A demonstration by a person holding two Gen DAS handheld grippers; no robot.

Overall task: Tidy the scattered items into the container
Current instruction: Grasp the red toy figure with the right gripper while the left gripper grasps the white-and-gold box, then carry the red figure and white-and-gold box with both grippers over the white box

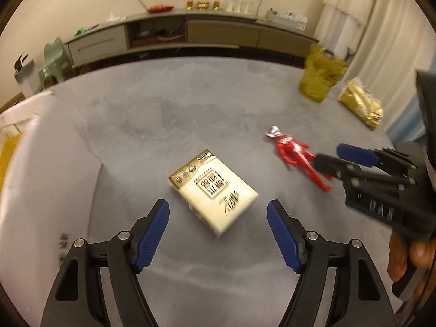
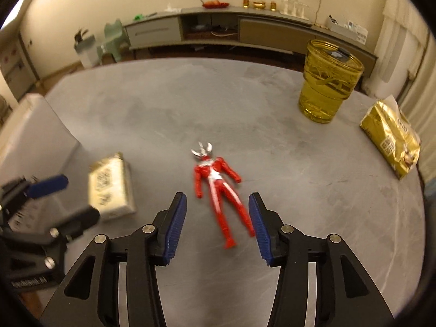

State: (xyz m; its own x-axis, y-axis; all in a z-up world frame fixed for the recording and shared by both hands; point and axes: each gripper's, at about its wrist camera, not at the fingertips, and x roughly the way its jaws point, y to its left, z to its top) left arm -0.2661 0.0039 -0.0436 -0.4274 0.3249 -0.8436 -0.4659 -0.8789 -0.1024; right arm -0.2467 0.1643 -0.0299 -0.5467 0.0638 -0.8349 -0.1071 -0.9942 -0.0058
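A cream and gold tissue pack (image 1: pixel 214 192) (image 2: pixel 111 188) lies flat on the grey table (image 1: pixel 190 103). My left gripper (image 1: pixel 218 203) (image 2: pixel 80 197) hovers open just in front of it, the pack lying between and beyond the blue pads. To its right, a red and silver toy figure (image 1: pixel 293 150) (image 2: pixel 218 185) rests on its back. My right gripper (image 2: pixel 217 199) (image 1: pixel 328 154) is open, its fingers on either side of the figure's legs. A white container (image 1: pixel 41 163) (image 2: pixel 35 136) stands at the table's left edge, with something yellow showing inside.
A yellow translucent cup (image 2: pixel 327 81) (image 1: pixel 318 73) stands at the far right, with a gold foil packet (image 2: pixel 389 141) (image 1: pixel 359 106) beside it near the right edge. A person's hand (image 1: pixel 403 253) holds the right gripper. A low cabinet runs along the back wall.
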